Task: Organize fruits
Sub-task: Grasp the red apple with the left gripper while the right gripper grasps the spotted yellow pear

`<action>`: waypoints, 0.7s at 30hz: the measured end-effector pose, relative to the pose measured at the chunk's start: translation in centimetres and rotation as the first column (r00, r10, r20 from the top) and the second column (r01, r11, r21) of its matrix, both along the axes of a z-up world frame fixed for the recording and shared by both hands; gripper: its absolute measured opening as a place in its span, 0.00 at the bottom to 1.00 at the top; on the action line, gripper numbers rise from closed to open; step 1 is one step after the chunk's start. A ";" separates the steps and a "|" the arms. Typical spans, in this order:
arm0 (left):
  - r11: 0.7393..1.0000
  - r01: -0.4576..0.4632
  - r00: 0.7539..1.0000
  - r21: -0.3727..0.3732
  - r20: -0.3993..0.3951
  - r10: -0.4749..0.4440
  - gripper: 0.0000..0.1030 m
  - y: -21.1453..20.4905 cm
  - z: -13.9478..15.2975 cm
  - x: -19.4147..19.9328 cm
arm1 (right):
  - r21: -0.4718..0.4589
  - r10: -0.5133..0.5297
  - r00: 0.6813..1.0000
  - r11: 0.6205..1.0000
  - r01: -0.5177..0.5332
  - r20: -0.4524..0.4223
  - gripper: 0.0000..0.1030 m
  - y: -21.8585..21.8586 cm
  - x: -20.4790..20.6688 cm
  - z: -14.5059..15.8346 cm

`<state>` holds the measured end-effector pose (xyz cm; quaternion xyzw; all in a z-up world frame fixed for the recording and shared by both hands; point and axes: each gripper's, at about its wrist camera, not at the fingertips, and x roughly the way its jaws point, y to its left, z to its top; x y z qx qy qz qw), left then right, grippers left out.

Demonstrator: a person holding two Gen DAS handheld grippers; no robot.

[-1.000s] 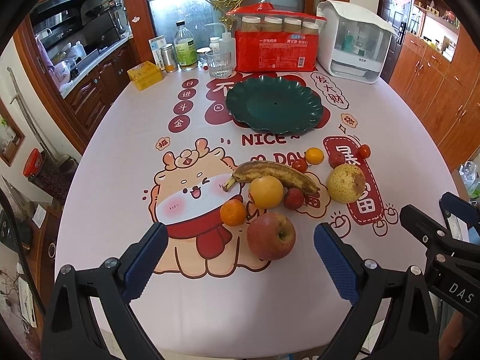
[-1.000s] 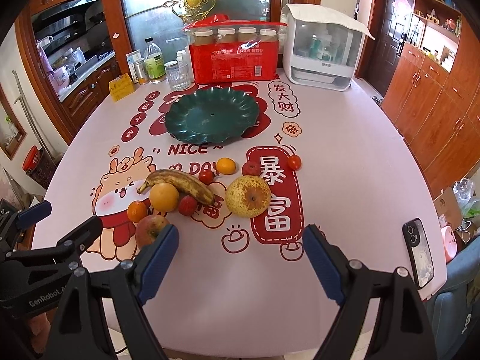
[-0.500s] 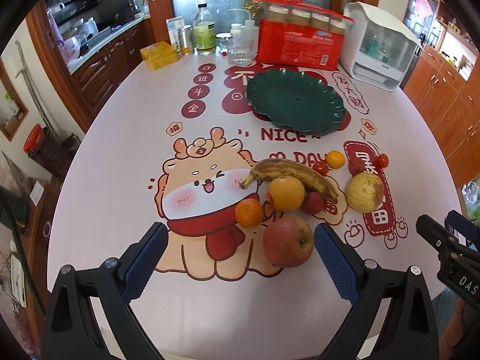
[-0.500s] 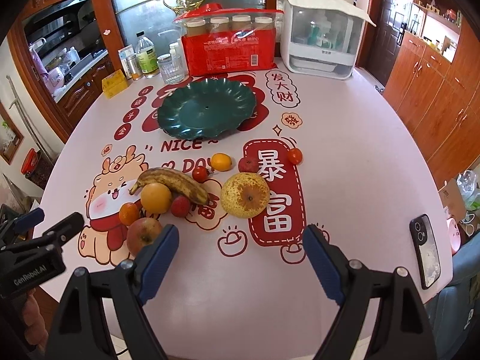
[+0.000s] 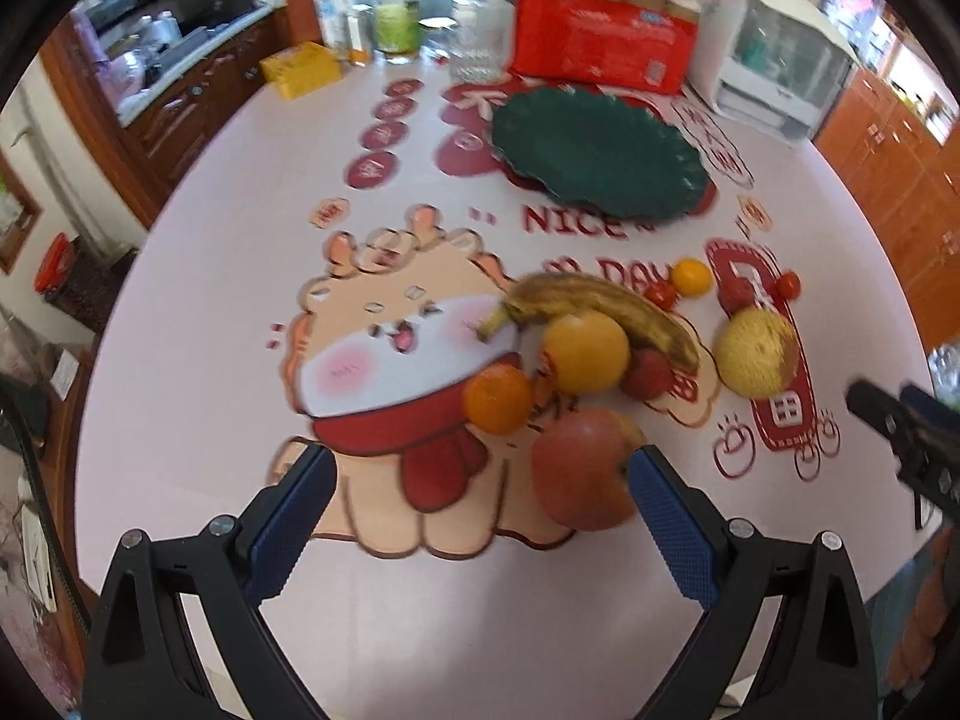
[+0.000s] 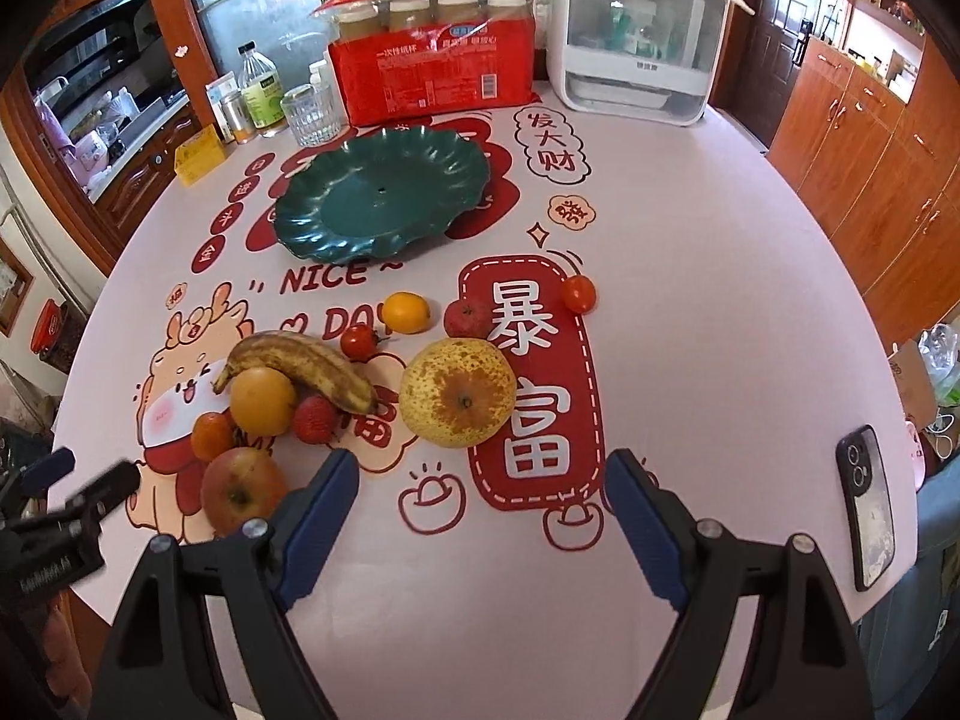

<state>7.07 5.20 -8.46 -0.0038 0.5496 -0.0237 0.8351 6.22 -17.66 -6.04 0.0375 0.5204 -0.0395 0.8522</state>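
**Lining up on the apple, nothing on the plate yet**

Hovering both claws at the near table edge, jaws spread wide, gripping nothing. Left gripper (image 5: 480, 483) sitting closest to the red apple (image 5: 585, 468), with the apple off-centre, up against the right pad (image 5: 672, 528). Needing a shift right so the apple sits midway between the pads before closing. Right gripper (image 6: 480, 483) pointing at bare tablecloth (image 6: 720, 312), with the big yellow pear (image 6: 457, 393) just beyond its gap.

Crowding just behind the apple: small tangerine (image 5: 498, 399), orange (image 5: 587, 353), a small red fruit (image 5: 645, 375), spotted banana (image 5: 600, 306) lying across the back of the cluster. Probably best approaching low from the front and closing gently, avoiding nudging the tangerine or rolling the orange.

Scattering further back: cherry tomatoes (image 6: 359, 341), a small yellow-orange citrus (image 6: 406, 312), another red fruit (image 6: 468, 318).

Sitting empty beyond all of it: dark green scalloped plate (image 6: 336, 240), the likely drop target. Lifting clear over the banana on the way, setting down near the plate centre.
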 end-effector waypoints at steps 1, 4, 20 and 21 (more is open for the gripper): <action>1.000 0.018 1.000 -0.007 -0.012 -0.018 0.94 -0.5 -0.4 0.1 | 0.000 0.001 1.000 1.000 -0.001 -0.007 0.82 -0.2 0.4 -0.4; 0.999 0.048 0.998 -0.021 -0.046 -0.049 0.94 -1.9 -1.6 0.5 | 0.001 0.008 1.000 1.000 -0.008 -0.024 0.81 -0.5 1.7 -1.6; 0.995 0.073 0.981 -0.062 -0.173 -0.083 0.83 -6.6 -6.7 2.4 | 0.070 0.087 0.988 0.994 -0.078 -0.129 0.78 -0.9 6.4 -6.6; 0.996 0.070 0.982 -0.056 -0.174 -0.079 0.82 -6.7 -7.0 2.5 | 0.082 0.096 0.986 0.993 -0.086 -0.135 0.78 -0.8 6.6 -6.8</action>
